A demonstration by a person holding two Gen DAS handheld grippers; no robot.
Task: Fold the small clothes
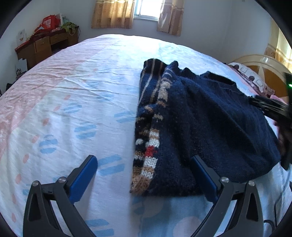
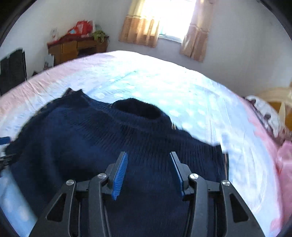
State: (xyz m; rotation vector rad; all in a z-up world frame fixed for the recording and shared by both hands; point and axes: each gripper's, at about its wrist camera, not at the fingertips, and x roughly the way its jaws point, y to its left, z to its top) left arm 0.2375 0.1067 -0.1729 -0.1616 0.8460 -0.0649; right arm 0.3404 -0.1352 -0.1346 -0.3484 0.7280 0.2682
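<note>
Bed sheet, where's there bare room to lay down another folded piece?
The bed sheet lies bare left of the navy sweater, out to the pink edge, and beyond its collar toward the window. The right is crowded: the sweater, the right gripper over it, pink cloth by the headboard.

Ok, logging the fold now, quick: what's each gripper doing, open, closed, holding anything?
Left gripper: open wide, holding nothing; sweater edge lies between its fingers.
Right gripper: open above the sweater, holding nothing.

Daylight pours through the window [image 1: 146, 9], blown out white — the bed [image 1: 73, 91] glares beneath it. The right wrist view smears with motion blur; fisheye edges bend dark.
</note>
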